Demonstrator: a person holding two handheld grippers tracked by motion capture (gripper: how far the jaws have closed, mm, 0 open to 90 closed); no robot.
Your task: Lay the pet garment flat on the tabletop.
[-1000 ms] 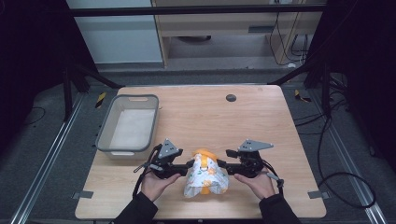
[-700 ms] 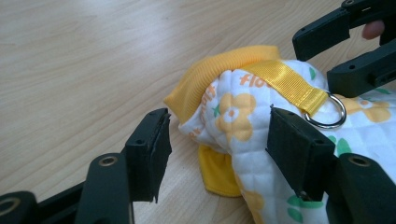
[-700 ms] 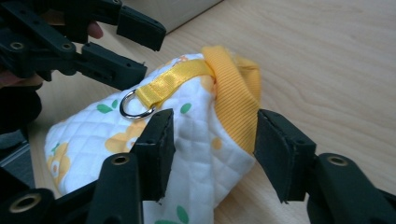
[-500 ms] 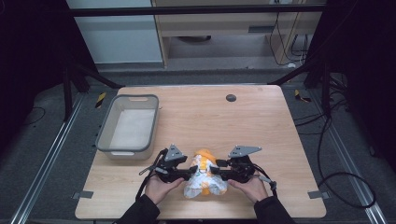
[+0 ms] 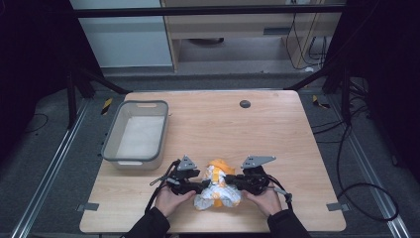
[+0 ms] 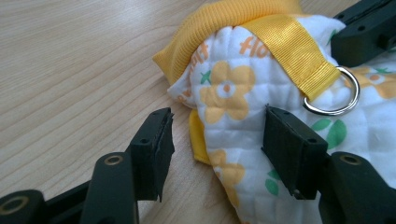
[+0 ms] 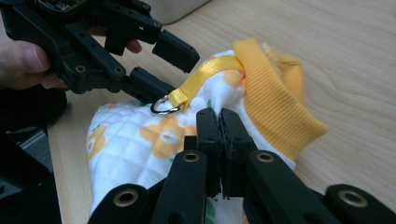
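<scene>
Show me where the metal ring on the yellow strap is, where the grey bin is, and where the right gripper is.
metal ring (image 6: pixel 332 91): left gripper view, on its bright lower right curve.
grey bin (image 5: pixel 110 148): high view, on its left rim.
right gripper (image 7: pixel 219 122): right gripper view, between its closed jaw tips, against the quilted cloth.

Garment (image 6: pixel 261 93) lower part cut off

White quilted garment (image 6: pixel 289 88), yellow flowers, yellow trim
</scene>
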